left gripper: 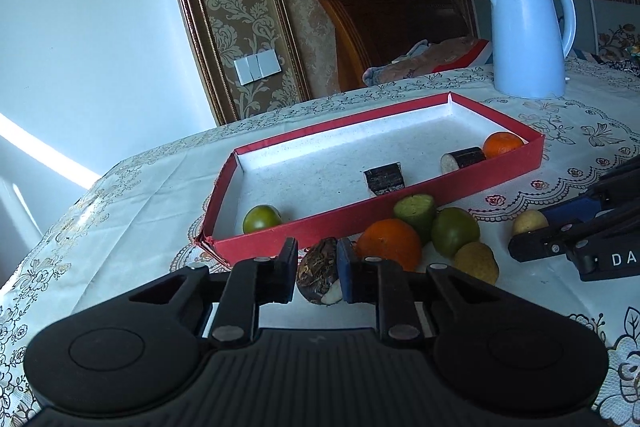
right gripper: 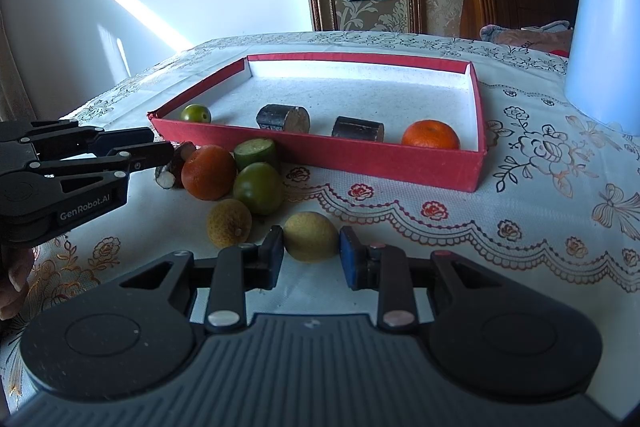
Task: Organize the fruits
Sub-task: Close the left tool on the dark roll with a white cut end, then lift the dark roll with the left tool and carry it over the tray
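A red tray (left gripper: 400,205) (right gripper: 320,151) lies on the table and holds a green fruit (left gripper: 262,219), two dark sugarcane pieces (left gripper: 383,179) (left gripper: 464,159) and an orange (left gripper: 503,143). In front of it lie an orange (left gripper: 389,242), a green cane piece (left gripper: 415,210), a green fruit (left gripper: 455,230) and a yellow fruit (left gripper: 477,262). My left gripper (left gripper: 318,273) is shut on a dark cane piece (left gripper: 320,275) at table level. My right gripper (right gripper: 311,253) is open around a yellow fruit (right gripper: 310,235); its left finger touches it, the right pad stands a little apart.
A light blue kettle (left gripper: 528,35) stands at the table's back right. The floral tablecloth (right gripper: 520,227) covers the table. A wooden chair back (left gripper: 384,27) with cloth on it stands behind the table. The table's left edge (left gripper: 60,227) is near the tray.
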The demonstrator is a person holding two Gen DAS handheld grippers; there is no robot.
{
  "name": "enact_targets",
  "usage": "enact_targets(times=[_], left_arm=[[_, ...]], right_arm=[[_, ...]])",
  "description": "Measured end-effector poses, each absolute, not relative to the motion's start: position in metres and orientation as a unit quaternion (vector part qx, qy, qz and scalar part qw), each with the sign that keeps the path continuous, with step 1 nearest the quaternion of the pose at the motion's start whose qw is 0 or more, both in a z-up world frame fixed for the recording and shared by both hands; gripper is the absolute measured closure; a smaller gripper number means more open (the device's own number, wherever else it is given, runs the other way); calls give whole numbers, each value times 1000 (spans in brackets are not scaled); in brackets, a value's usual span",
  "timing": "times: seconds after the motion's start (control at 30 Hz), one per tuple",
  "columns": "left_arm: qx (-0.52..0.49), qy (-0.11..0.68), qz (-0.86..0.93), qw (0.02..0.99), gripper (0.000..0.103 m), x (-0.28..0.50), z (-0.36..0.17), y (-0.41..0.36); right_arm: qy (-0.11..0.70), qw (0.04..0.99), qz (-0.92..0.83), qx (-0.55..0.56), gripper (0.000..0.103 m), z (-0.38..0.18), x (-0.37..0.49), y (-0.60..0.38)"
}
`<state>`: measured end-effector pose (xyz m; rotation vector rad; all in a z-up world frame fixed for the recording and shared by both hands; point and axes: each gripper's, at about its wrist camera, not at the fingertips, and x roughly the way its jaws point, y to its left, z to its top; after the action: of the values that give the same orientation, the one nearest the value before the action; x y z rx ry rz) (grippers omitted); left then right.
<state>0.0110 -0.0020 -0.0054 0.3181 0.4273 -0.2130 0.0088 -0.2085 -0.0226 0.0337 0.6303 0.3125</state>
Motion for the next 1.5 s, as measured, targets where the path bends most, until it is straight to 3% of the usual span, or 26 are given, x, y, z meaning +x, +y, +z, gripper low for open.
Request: enact_targets(times=[0.67, 0.73, 0.77, 0.83, 0.97, 1.13, 1.27, 1.5], left_arm=[[295, 213, -147, 920, 80, 1, -23, -15], [303, 210, -146, 918, 69, 2, -25, -19], [306, 211, -145, 917, 51, 3, -26, -21], [312, 201, -128, 920, 30, 6, -29, -23], [312, 203, -126, 919, 26, 13, -27, -23], [301, 206, -144, 920, 29, 16, -26, -17], [283, 224, -154, 920, 65, 23, -27, -12], [284, 218, -147, 922, 71, 27, -28, -11]], right_arm=[[309, 939, 153, 17, 75, -23, 9, -209], [309, 939, 153, 17, 75, -23, 9, -209], [309, 939, 153, 17, 75, -23, 9, -209], [309, 939, 153, 17, 75, -23, 9, -209], [309, 938, 154, 18, 74, -23, 9, -209], [309, 938, 154, 20, 74, -23, 9, -209], [309, 938, 154, 20, 74, -23, 9, -209], [309, 938, 154, 20, 74, -23, 9, -209]])
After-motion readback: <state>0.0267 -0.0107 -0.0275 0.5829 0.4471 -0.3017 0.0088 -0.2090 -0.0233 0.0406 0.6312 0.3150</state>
